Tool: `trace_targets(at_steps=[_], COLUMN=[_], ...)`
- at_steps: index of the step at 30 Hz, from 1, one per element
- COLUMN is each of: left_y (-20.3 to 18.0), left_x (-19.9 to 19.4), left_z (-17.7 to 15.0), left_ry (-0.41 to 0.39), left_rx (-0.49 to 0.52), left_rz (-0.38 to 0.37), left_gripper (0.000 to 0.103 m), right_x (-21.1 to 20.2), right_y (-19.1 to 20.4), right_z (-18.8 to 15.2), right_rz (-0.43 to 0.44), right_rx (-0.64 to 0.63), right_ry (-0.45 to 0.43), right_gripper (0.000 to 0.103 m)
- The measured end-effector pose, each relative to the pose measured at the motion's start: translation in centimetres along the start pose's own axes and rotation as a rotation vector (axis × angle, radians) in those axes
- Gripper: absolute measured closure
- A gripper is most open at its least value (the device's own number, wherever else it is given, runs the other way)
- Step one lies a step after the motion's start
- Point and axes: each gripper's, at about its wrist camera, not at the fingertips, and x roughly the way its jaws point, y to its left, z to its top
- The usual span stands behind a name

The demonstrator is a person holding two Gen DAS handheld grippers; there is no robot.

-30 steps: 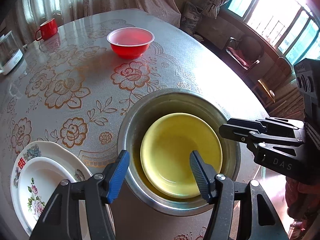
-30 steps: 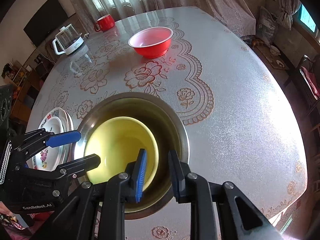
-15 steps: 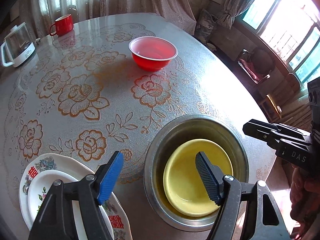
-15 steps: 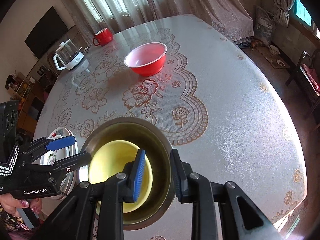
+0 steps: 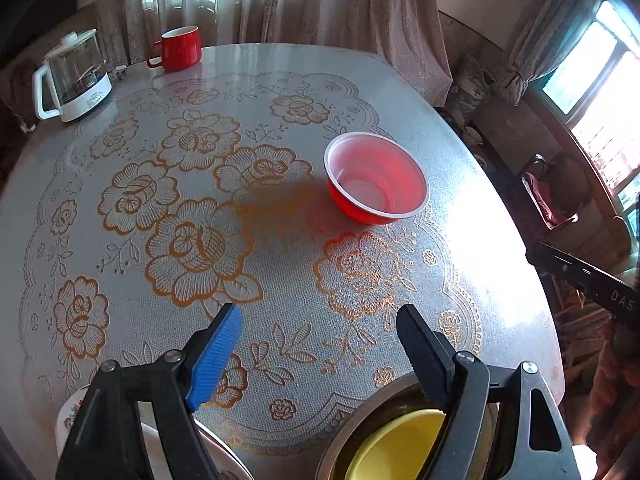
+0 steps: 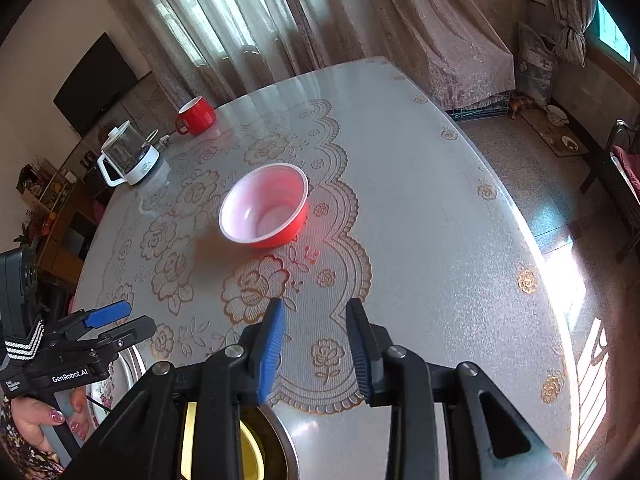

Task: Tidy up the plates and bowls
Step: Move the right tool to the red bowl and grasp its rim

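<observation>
**Both tongs empty above the floral surface**

Left tongs [image 5: 318, 354] angle steeply downward, jaws wide and opening, nothing between them. Right tongs [image 6: 316, 354] likewise tilted, narrower, opening, empty. The round surface [image 5: 460, 184] carries a glossy lace-patterned floral cover. Red plastic bowl [image 5: 376, 180] stands mid-surface; yellow bowl [image 5: 394, 448] sits nested inside a steel basin [image 5: 344, 446] at the near edge; floral plates [image 5: 70, 416] beside it. Curtains hang behind.

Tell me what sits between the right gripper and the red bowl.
Nothing: in the right wrist view, only bare flowered tablecloth lies between the right gripper, its empty jaws opening, and the red bowl.
</observation>
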Motion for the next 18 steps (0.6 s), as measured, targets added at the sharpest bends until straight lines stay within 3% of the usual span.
trace_targets(at_steps=[8, 18], left_y=[0.5, 0.3], left_x=[3.2, 5.7], left_z=[3.6, 5.4], left_ry=[0.006, -0.002], left_rx=[-0.074, -0.039], left_rz=[0.050, 0.152], left_gripper=[0.022, 0.022], right_x=[5.2, 8.8], right_y=[1.0, 0.3], right_z=[3.9, 6.0], right_rz=[0.047, 0.089], right_rx=[-0.035, -0.012], right_ry=[0.056, 0.096], right_gripper=[0.072, 0.072])
